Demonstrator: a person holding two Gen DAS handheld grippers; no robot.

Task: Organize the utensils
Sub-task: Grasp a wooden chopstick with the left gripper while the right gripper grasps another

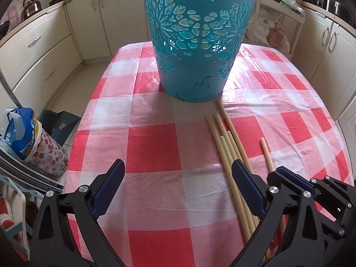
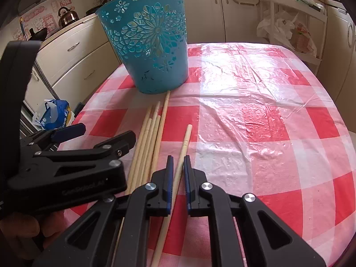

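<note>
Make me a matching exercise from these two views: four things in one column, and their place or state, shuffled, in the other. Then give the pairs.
Things:
1. blue basket
2. single chopstick
3. bundle of chopsticks
4. left gripper

Places or states:
A. lying side by side on the tablecloth, between the two grippers
B. fingers spread wide, nothing between them
C. standing upright at the far end of the chopsticks
D. running between the narrow-set fingers of the right gripper

Pairs: 1-C, 2-D, 3-A, 4-B
</note>
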